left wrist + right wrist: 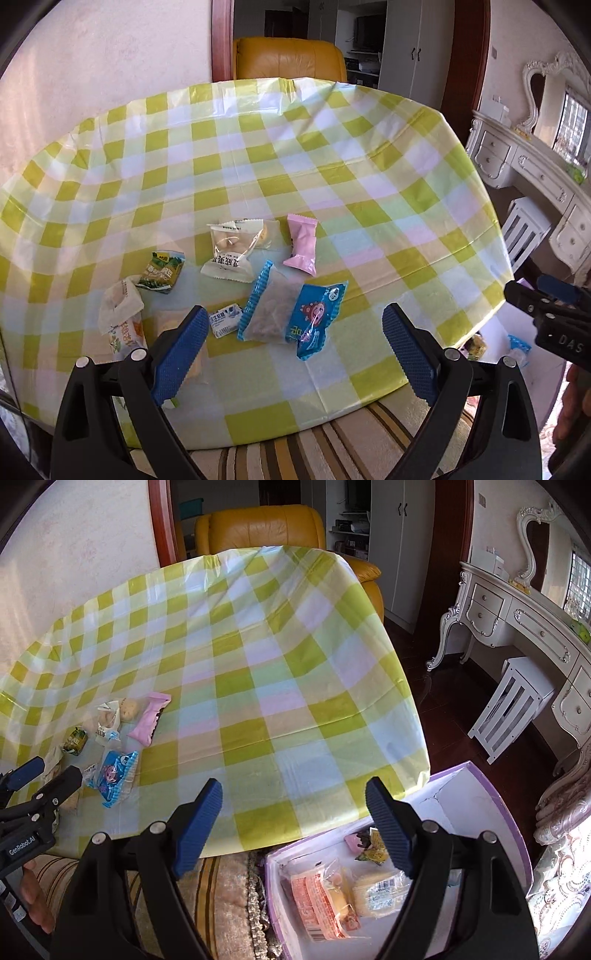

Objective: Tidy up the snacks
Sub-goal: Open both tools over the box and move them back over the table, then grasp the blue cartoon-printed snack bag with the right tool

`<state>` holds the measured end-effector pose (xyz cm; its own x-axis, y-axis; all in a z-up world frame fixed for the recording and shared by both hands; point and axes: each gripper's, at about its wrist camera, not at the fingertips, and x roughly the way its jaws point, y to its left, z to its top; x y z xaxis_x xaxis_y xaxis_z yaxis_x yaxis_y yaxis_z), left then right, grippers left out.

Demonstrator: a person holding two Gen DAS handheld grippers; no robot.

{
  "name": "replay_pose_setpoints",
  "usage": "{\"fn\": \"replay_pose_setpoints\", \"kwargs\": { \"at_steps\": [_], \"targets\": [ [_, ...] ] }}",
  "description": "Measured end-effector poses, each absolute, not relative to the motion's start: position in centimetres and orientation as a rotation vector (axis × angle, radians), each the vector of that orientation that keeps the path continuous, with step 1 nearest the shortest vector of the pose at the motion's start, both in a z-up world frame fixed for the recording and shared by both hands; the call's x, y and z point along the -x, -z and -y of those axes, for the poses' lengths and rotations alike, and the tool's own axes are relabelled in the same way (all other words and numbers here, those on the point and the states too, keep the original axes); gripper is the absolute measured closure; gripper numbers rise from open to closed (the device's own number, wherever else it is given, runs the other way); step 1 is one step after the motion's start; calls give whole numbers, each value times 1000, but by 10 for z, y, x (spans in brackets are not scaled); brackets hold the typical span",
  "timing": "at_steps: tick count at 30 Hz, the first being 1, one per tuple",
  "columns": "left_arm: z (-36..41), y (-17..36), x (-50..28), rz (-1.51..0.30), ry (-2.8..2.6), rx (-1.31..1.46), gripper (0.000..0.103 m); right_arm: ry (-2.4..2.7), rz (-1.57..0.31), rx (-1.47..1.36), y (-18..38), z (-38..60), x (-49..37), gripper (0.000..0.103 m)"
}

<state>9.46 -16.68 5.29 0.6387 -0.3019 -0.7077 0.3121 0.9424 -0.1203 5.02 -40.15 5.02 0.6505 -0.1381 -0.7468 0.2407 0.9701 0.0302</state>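
Observation:
Several snack packets lie in a loose group on the green checked tablecloth (332, 147): a pink packet (301, 243), a clear biscuit packet (231, 251), a green packet (160, 271), a blue cartoon packet (316, 317) and a clear blue-edged packet (269, 306). My left gripper (295, 325) hovers open above the near ones, with nothing pressed between its pads. My right gripper (293, 794) is open and empty over the table's near right corner. Below it stands a purple box (480, 794) holding a red-orange packet (317, 897) and a white packet (380, 886). Each gripper also shows in the other's view: the right gripper (546, 306) and the left gripper (40, 775).
A yellow leather armchair (258, 528) stands behind the table. A white ornate dresser (517, 620) and a white slatted stool (513, 709) are at the right over dark floor. A striped cushion (332, 443) lies under the table's near edge.

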Motion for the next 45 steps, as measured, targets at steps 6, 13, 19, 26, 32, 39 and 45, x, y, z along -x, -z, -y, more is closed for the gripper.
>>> {"fn": "replay_pose_setpoints", "kwargs": {
  "at_steps": [6,13,19,26,32,39,45],
  "targets": [
    [121,-46,-90,-858,291,-10,11,136,-857,-96,-48,360,-61,23],
    [62,-35,-85,-928,270,20,11,32,-882,-76,-40,314,-72,23],
    [28,-29,-82,-944,304,24,13,-15,-891,-22,-36,287,-82,23],
    [8,-15,-90,-994,354,45,30,-57,-933,-33,-23,269,-96,23],
    [12,-4,-98,-1031,433,37,36,-108,-953,48,-13,247,-105,23],
    [19,5,-107,-1057,469,14,40,-133,-942,117,-11,231,-115,23],
    [27,13,-113,-1078,485,-13,40,-147,-920,164,-11,224,-126,23]
  ]
}}
